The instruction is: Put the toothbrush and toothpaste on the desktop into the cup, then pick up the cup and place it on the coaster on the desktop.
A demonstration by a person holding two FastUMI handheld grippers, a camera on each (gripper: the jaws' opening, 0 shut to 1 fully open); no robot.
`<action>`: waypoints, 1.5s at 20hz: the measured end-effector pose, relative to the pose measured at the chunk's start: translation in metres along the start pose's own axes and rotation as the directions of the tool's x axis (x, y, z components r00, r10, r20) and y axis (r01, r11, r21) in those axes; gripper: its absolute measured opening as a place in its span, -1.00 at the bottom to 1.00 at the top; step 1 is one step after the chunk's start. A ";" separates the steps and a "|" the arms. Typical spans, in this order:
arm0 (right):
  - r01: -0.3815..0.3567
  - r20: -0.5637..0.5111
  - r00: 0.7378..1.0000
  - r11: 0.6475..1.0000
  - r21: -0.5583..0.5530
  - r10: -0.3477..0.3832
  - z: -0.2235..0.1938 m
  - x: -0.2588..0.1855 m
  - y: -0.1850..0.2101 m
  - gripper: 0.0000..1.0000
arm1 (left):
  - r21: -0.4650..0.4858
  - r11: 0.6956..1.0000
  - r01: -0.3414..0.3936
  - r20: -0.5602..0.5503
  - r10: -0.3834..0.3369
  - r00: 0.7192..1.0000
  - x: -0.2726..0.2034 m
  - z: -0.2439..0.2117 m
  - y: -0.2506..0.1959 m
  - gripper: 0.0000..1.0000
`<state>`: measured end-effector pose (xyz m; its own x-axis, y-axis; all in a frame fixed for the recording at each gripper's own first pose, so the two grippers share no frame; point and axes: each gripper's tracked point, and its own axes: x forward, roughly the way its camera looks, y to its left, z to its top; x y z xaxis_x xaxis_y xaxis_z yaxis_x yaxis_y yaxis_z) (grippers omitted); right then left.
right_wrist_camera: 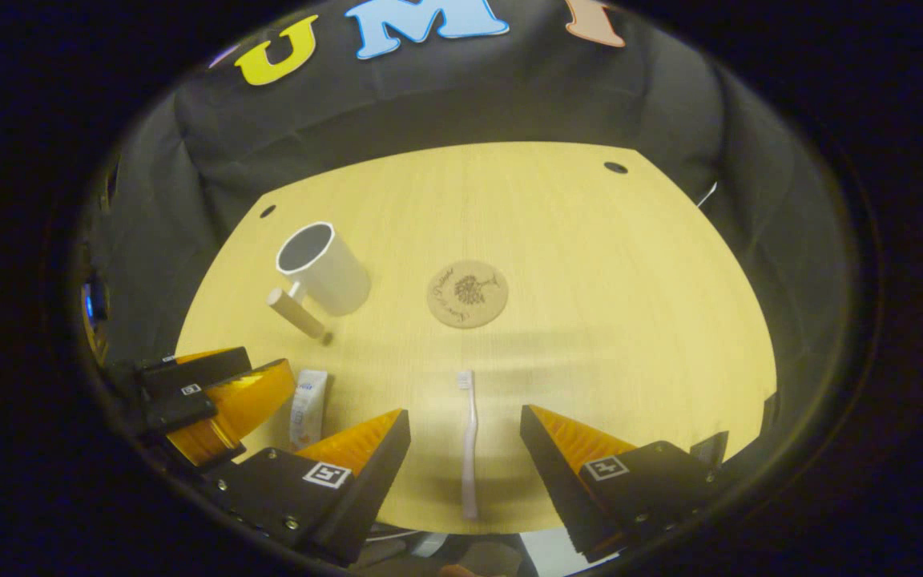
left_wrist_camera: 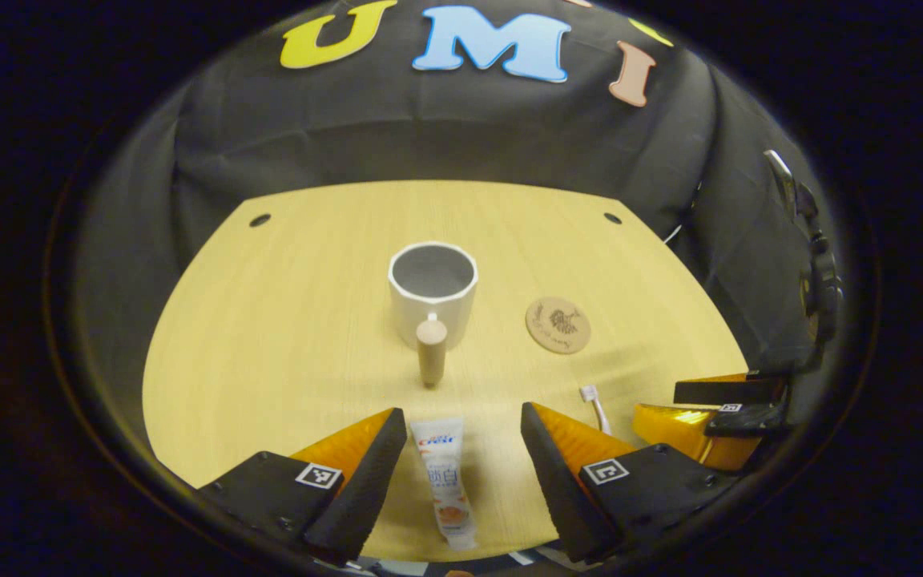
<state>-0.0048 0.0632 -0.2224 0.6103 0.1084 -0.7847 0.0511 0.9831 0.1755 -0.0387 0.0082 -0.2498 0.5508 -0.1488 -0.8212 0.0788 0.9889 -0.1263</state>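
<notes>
Two grippers hang wide open over the desk, neither touching anything. Our left gripper (left_wrist_camera: pixel 461 449) straddles the toothpaste (left_wrist_camera: pixel 445 481), which lies flat between its fingers; our right gripper (right_wrist_camera: pixel 465 453) brackets the toothbrush (right_wrist_camera: pixel 469 449), head pointing away. Beyond stand the empty cup (left_wrist_camera: pixel 433 282), its wooden handle toward us, and, just beside it, the round coaster (left_wrist_camera: pixel 558 324) on the desk (left_wrist_camera: pixel 269 336). We judge the tube soft and light, best pinched across its firmer middle; the brush is stiff, thin and slippery, best taken mid-handle. The rules here bar us from reading the tube's label; the coaster's engraved script is too small to read.
</notes>
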 end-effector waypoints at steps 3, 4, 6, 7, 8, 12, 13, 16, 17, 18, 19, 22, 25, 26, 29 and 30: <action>0.002 -0.078 0.997 1.000 0.010 -0.001 -0.016 0.012 0.000 0.80 | -0.018 1.000 -0.019 -0.097 0.018 0.995 0.006 -0.016 0.010 0.87; 0.000 -0.098 0.995 1.000 0.015 0.001 -0.020 0.015 0.000 0.80 | -0.024 0.999 -0.023 -0.127 0.020 0.992 0.014 -0.025 0.011 0.89; 0.001 -0.139 0.990 1.000 0.015 0.001 -0.027 0.022 0.000 0.80 | -0.041 0.999 -0.029 -0.211 0.019 0.977 0.020 -0.040 0.013 0.89; 0.002 -0.156 0.988 1.000 0.011 0.000 -0.030 0.026 0.000 0.80 | -0.053 0.998 -0.032 -0.256 0.018 0.967 0.020 -0.050 0.014 0.89; 0.005 -0.178 0.984 1.000 0.005 -0.004 -0.032 0.027 0.000 0.80 | -0.063 0.997 -0.034 -0.287 0.015 0.958 0.023 -0.055 0.015 0.90; 0.004 -0.245 0.969 1.000 -0.005 -0.005 -0.044 0.041 0.001 0.80 | -0.092 0.995 -0.045 -0.372 0.007 0.928 0.032 -0.077 0.019 0.91; 0.001 -0.263 0.965 1.000 -0.001 -0.001 -0.048 0.044 0.002 0.80 | -0.098 0.994 -0.043 -0.386 0.002 0.923 0.032 -0.080 0.018 0.91; 0.000 -0.291 0.957 1.000 0.003 0.001 -0.051 0.051 0.004 0.82 | -0.096 0.995 -0.041 -0.412 -0.002 0.911 0.034 -0.086 0.019 0.92; -0.002 -0.298 0.955 1.000 0.001 0.003 -0.052 0.053 0.005 0.82 | -0.096 0.995 -0.041 -0.417 -0.003 0.909 0.035 -0.088 0.019 0.90; 0.002 -0.304 0.953 1.000 -0.001 -0.002 -0.054 0.054 0.005 0.82 | -0.095 0.995 -0.040 -0.424 -0.004 0.906 0.036 -0.090 0.018 0.82; -0.002 -0.310 0.951 1.000 0.003 0.003 -0.054 0.055 0.007 0.73 | -0.095 0.995 -0.037 -0.429 -0.008 0.903 0.037 -0.091 0.018 0.75; 0.011 -0.326 0.945 1.000 -0.013 -0.014 -0.061 0.060 0.004 0.56 | -0.077 0.996 -0.043 -0.430 0.006 0.903 0.040 -0.092 0.021 0.55; 0.020 -0.336 0.942 0.999 -0.025 -0.027 -0.063 0.059 0.003 0.12 | -0.070 0.996 -0.051 -0.431 0.016 0.902 0.041 -0.092 0.025 0.23; 0.041 -0.329 0.943 0.999 -0.029 -0.048 -0.064 0.062 -0.001 0.08 | -0.061 0.997 -0.053 -0.426 0.023 0.904 0.042 -0.090 0.027 0.18; 0.041 -0.336 0.940 0.998 -0.037 -0.051 -0.065 0.059 -0.002 -0.29 | -0.052 0.997 -0.059 -0.426 0.031 0.904 0.043 -0.091 0.029 -0.13; 0.042 -0.351 0.934 0.997 -0.062 -0.061 -0.067 0.057 -0.004 -0.30 | -0.053 0.997 -0.058 -0.423 0.030 0.906 0.042 -0.090 0.028 -0.16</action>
<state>-0.0228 0.0751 -0.3079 0.2896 0.0928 -0.9526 0.0272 0.9941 0.1051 -0.0887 0.0297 -0.3379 0.1503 -0.1074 -0.9828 0.0027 0.9941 -0.1082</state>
